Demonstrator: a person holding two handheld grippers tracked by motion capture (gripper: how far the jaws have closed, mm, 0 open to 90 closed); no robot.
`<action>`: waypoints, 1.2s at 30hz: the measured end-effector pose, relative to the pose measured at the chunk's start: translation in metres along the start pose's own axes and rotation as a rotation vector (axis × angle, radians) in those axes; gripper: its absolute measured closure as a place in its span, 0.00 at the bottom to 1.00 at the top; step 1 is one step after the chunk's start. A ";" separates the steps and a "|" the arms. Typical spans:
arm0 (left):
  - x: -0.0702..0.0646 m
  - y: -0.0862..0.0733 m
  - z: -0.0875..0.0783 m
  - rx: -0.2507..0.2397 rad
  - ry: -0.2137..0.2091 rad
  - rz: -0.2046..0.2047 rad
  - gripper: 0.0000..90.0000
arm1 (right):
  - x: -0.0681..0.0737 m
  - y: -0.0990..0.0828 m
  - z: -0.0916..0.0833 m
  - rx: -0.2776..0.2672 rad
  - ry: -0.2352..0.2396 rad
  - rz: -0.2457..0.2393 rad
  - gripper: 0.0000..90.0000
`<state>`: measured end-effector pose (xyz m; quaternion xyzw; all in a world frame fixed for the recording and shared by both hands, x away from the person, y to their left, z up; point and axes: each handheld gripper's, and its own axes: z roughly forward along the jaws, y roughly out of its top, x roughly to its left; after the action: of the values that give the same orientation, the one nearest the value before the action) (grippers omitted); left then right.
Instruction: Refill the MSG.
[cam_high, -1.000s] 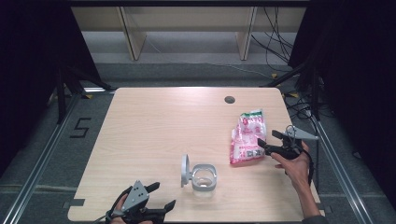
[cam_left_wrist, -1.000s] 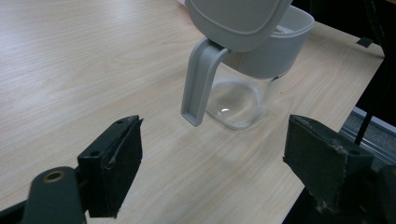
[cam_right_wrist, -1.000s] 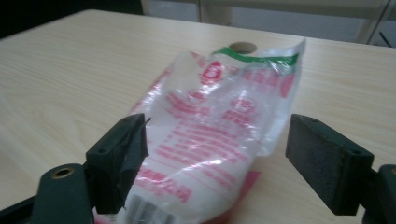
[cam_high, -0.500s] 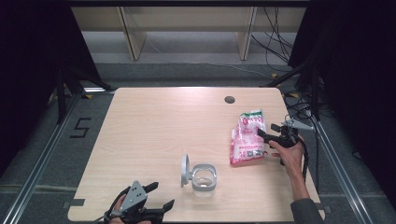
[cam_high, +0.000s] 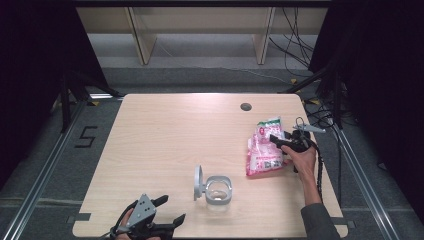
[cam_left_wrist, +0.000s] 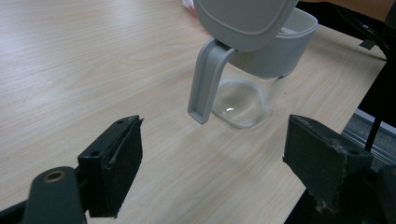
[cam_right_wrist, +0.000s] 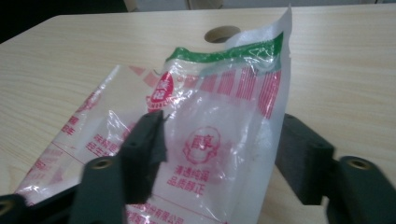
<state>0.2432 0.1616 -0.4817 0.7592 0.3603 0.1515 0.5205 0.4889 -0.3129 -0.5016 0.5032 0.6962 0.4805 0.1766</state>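
A pink and white printed plastic bag with a green strip at its top lies at the table's right side. My right gripper is at the bag's upper right part, held by a hand. In the right gripper view the bag rises between the two jaws, which stand wide apart on either side of it; the right gripper is open. A clear container with a grey rim and a raised grey lid stands near the front middle. My left gripper is open at the front left edge, facing the container from a short way off.
A round cable hole sits in the tabletop at the back right. Cables hang off the right edge. Shelving stands behind the table, and the floor at the left is marked with a 5.
My right gripper has moved away from the person along the bag's right side to its upper part, its jaws now around the bag. The left gripper has hardly moved.
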 end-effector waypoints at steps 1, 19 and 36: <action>0.000 0.000 0.000 -0.004 -0.001 0.003 0.21 | -0.001 0.000 0.000 -0.005 0.008 -0.014 0.49; 0.002 0.000 -0.003 0.004 -0.001 0.053 0.21 | -0.007 0.006 0.014 0.034 0.002 0.033 0.49; 0.000 -0.002 -0.004 -0.019 0.007 0.007 0.22 | -0.002 0.008 0.022 0.101 0.076 0.038 0.92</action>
<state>0.2399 0.1648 -0.4813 0.7548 0.3582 0.1593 0.5259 0.5104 -0.3038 -0.5064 0.5059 0.7161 0.4668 0.1156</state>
